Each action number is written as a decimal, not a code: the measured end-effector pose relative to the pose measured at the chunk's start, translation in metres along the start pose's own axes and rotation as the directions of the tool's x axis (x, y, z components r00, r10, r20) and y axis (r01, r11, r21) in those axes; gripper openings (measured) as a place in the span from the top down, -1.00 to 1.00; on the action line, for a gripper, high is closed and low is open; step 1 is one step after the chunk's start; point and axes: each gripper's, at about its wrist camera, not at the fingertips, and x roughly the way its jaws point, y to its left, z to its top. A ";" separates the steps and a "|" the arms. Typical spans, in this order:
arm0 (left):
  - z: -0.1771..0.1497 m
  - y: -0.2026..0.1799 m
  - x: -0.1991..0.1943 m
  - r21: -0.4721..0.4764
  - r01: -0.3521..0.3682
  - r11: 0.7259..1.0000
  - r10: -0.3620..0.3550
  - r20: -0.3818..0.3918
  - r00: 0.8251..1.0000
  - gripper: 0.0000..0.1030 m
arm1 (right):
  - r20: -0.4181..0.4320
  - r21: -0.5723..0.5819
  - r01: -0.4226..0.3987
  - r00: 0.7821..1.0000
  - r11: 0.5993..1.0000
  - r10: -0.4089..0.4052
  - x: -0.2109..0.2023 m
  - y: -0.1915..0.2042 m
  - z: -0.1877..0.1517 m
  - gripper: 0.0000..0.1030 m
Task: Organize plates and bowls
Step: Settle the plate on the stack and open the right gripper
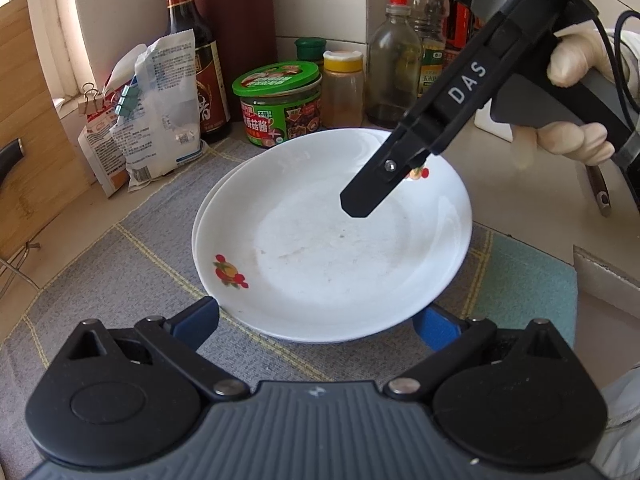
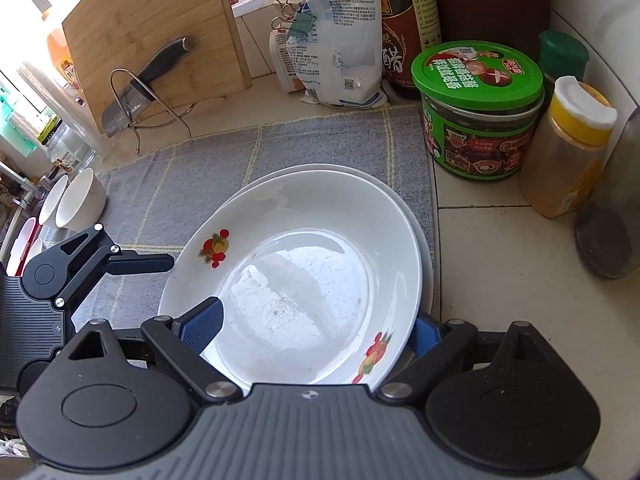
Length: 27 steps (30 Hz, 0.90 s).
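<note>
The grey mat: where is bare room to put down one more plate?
The grey mat is bare between the stacked plates, the knife rack and the two small bowls. The corner beside the green jar and spice bottle is crowded.

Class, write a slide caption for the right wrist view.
Open right gripper straddles the rim of two stacked white plates on a grey mat.

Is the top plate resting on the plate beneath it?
Touching. In the right wrist view the top plate is nested inside the lower plate, whose rim shows as a thin crescent along its far and right edge, with no gap.
</note>
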 end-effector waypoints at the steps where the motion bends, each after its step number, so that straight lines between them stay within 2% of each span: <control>1: 0.000 0.000 0.000 0.000 0.000 1.000 0.000 0.000 1.000 -0.98 | -0.001 0.000 0.002 1.000 1.000 -0.002 0.000 0.001 0.000 -0.87; 27: 0.000 0.003 -0.001 -0.022 -0.002 1.000 0.002 0.008 1.000 -0.99 | -0.049 -0.011 0.121 0.991 0.993 -0.122 0.005 0.015 0.009 -0.90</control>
